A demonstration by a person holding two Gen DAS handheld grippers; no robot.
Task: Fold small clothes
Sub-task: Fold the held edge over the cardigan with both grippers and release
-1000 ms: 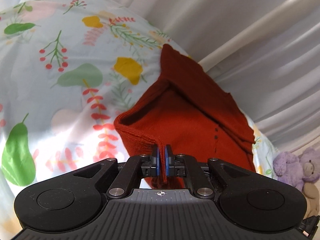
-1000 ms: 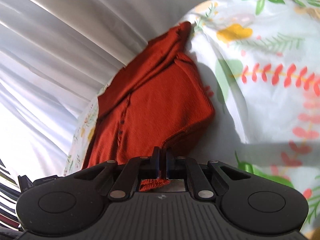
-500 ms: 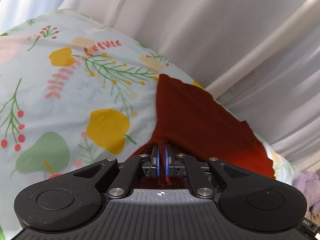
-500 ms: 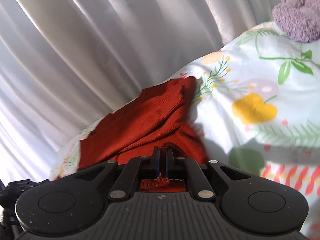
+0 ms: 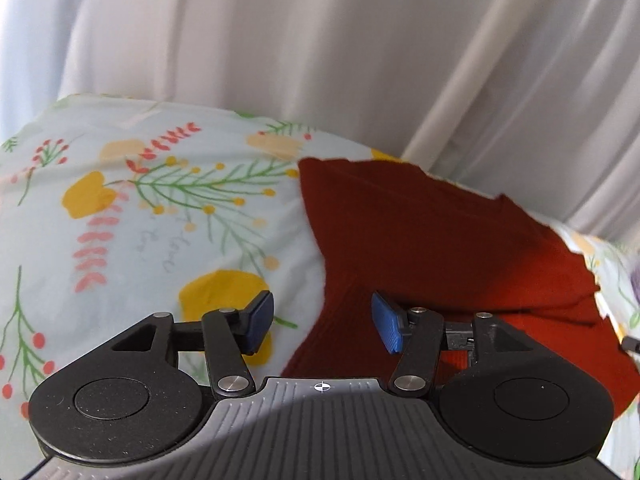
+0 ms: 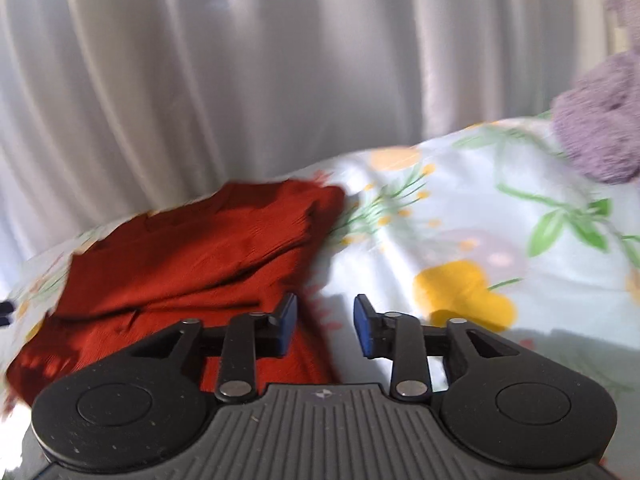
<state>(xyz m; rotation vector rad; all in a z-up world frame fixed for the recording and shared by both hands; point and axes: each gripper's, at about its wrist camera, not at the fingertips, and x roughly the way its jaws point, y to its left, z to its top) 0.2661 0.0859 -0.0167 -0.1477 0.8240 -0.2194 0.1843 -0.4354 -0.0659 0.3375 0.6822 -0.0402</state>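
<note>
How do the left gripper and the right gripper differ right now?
The left gripper has its jaws wider apart than the right gripper. The sweater lies toward the right finger of the left gripper, but toward the left finger of the right gripper. Only the right view shows the purple plush toy clearly. Both are opening, with pads off the cloth, over the floral sheet.

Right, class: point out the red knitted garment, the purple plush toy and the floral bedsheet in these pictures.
red knitted garment (image 5: 440, 240): left wrist view, middle of its top layer.
purple plush toy (image 6: 600, 128): right wrist view, its fuzzy body.
floral bedsheet (image 5: 160, 220): left wrist view, bare printed patch left of the garment.
</note>
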